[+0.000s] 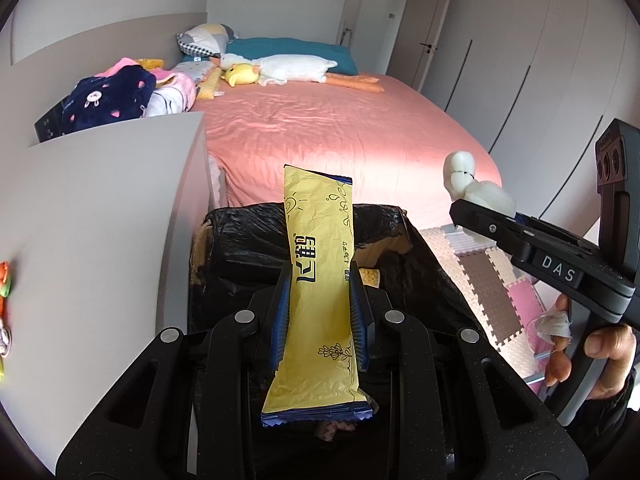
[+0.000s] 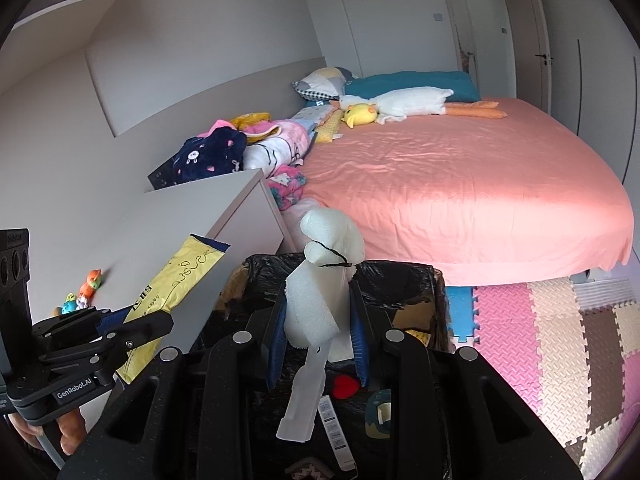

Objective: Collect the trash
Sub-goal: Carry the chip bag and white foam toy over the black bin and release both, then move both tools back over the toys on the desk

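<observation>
My left gripper [image 1: 320, 280] is shut on a long yellow snack wrapper [image 1: 320, 276], held upright over a cardboard bin lined with a black bag [image 1: 240, 244]. My right gripper [image 2: 318, 300] is shut on a piece of white foam packing [image 2: 320, 292], also above the bin [image 2: 400, 276]. In the left wrist view the right gripper [image 1: 460, 210] reaches in from the right with the foam [image 1: 476, 186]. In the right wrist view the left gripper [image 2: 136, 320] shows at the left with the wrapper [image 2: 176, 276]. Several bits of trash lie in the bin.
A grey cabinet [image 1: 100, 216] stands left of the bin, with small toys [image 2: 84, 288] on top. A bed with a pink sheet [image 1: 328, 128] lies behind, with plush toys and clothes. Foam puzzle mats [image 2: 560, 340] cover the floor at the right.
</observation>
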A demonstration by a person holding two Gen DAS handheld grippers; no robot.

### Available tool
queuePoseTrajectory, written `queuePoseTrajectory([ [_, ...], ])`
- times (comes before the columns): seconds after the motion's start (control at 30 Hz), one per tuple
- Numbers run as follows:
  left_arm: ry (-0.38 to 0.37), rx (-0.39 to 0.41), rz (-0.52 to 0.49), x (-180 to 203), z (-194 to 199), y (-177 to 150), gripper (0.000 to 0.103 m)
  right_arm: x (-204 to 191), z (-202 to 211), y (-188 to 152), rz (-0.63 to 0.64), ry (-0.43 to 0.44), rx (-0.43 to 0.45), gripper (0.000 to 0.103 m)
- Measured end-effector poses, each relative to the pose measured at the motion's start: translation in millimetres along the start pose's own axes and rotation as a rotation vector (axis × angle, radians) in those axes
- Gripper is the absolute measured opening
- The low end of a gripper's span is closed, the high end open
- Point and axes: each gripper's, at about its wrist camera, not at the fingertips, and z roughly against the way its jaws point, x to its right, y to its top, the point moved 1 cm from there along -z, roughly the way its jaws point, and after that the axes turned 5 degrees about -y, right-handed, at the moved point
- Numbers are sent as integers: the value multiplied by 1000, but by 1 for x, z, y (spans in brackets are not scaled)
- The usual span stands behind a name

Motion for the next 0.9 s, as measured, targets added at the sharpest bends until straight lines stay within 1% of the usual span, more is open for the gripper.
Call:
queuePoseTrajectory([
  [0.13,3,-9,-12,1,-3,-2,26,2,-3,1,-4,-6,-4,28],
  [0.27,5,-21,-3,0,-6,-3,26,3,-7,0,-5,-10,-14,28],
  [0.33,1,-42,-1,-1,-9,-3,26,1,-8,-2,-4,-15,-18,29],
  [0.37,1,-56,-3,-1,-10,-3,26,1,-9,-2,-5,-14,-19,33],
  [0.4,0,-68,-10,-1,-12,-4,26,2,-9,-2,-8,-17,-18,41],
  [0.43,7,-88,-24,0,-14,-4,37,3,-8,-2,-12,-17,-14,57],
  [0.47,20,-94,-33,1,-15,-5,51,3,-6,-2,-18,-19,-5,66],
  [0.5,43,-92,-42,2,-16,-5,89,4,-4,-2,-24,-26,12,79],
  [0.53,79,-55,-57,3,-13,-5,97,5,-1,-2,-26,-38,28,82],
  [0.6,137,-23,-86,6,-11,-6,97,5,1,-1,-23,-60,40,88],
  [0.67,183,-37,-121,9,-14,-7,97,6,1,-1,-26,-70,42,89],
  [0.73,192,-51,-128,9,-16,-9,97,8,0,-2,-34,-69,37,89],
  [0.9,177,-64,-129,7,-18,-8,97,10,-3,-3,-37,-70,29,89],
])
